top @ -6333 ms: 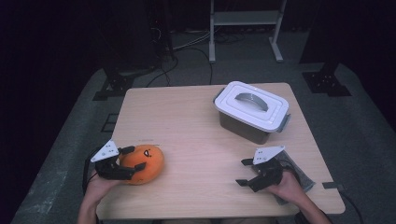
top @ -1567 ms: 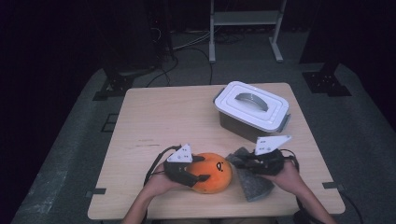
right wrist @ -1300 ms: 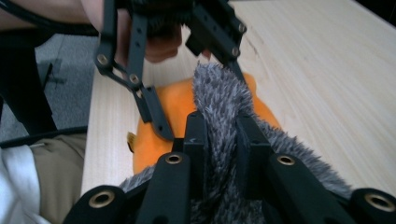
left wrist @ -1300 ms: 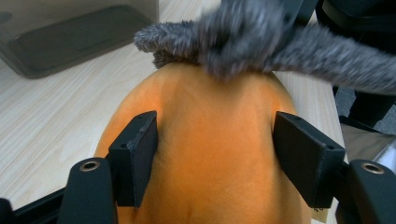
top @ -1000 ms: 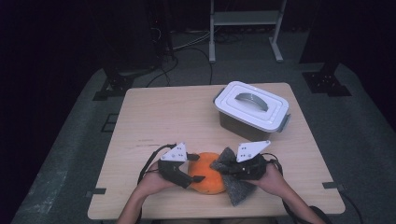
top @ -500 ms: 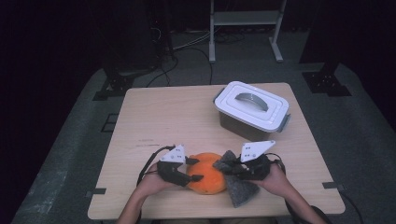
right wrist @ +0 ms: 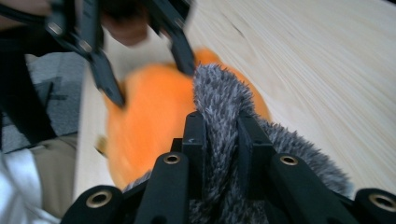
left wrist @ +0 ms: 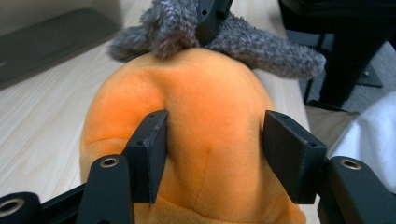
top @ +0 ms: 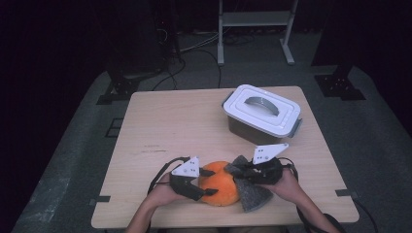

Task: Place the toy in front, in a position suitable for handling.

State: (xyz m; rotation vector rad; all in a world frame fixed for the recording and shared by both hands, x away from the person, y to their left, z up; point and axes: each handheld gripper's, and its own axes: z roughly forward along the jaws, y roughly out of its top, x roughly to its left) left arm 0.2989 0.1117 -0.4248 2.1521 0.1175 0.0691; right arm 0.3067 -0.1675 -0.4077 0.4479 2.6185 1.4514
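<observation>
- High view: an orange plush toy (top: 221,188) is seen at the lower centre of the frame, near the front edge of the table (top: 194,121). It is flanked by the left gripper (top: 206,182) and the right gripper (top: 238,174), probably so that one steadies it while a grey furry cloth (top: 252,196) is laid against it. A lidded white box (top: 262,112) stands apart, at the upper right.
- Left gripper view: the jaws are set wide around the round orange body, both pads touching its sides (the plush bulges between them). The surface looks soft and smooth, with a faint seam.
- Right gripper view: the jaws are closed narrow on a fold of the grey cloth, which is lifted beside the blurred orange toy.
</observation>
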